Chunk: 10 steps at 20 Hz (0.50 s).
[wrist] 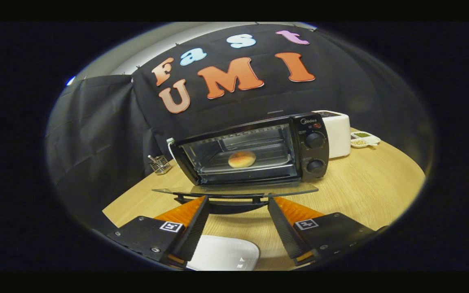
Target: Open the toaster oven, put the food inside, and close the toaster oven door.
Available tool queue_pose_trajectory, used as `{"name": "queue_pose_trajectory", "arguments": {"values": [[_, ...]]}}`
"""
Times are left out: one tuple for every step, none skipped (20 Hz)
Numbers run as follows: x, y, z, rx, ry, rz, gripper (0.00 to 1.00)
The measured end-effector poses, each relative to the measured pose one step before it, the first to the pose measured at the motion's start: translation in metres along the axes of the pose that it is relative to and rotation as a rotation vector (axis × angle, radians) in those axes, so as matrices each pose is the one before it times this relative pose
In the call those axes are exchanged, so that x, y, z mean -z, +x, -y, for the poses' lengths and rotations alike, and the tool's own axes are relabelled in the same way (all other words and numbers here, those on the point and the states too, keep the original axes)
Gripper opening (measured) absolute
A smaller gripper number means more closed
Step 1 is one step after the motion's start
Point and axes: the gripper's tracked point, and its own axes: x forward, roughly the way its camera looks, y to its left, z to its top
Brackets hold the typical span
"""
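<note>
A black toaster oven [259, 148] stands on the wooden table [364, 191], its glass door [234, 190] folded down flat toward me. A round golden bun [242, 159] lies on the tray inside the oven. The door's dark handle [228, 199] runs along its near edge, just ahead of my fingertips. My gripper [237, 201] is open, a finger on each side of the handle's middle, with nothing held between them.
A white plate [224, 254] lies on the table below and between the fingers. A white appliance [338, 134] stands right of the oven, with a small dish of food [364, 139] beyond it. A wire holder [160, 164] sits left of the oven.
</note>
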Motion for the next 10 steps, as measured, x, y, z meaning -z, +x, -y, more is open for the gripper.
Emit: {"name": "queue_pose_trajectory", "arguments": {"values": [[-0.00767, 0.00105, -0.00077, -0.00317, -0.00564, 0.01790, 0.86], [-0.00762, 0.00305, -0.00009, -0.00247, 0.00448, 0.01954, 0.87], [-0.00686, 0.00227, -0.00042, -0.00727, 0.01286, 0.01957, 0.88], [-0.00654, 0.00351, -0.00079, -0.00886, 0.01370, 0.02127, 0.87], [-0.00498, 0.00274, -0.00031, -0.00752, 0.00881, 0.01605, 0.88], [-0.00460, 0.00326, -0.00020, -0.00328, 0.00877, 0.01462, 0.87], [-0.00339, 0.00307, 0.00020, -0.00006, 0.00570, 0.00980, 0.87], [-0.00470, 0.00319, 0.00008, 0.00135, 0.00508, 0.00936, 0.87], [-0.00467, 0.00357, 0.00026, 0.00155, 0.00584, 0.00927, 0.87], [-0.00433, 0.00473, -0.00021, 0.00084, 0.00544, 0.00866, 0.87]]}}
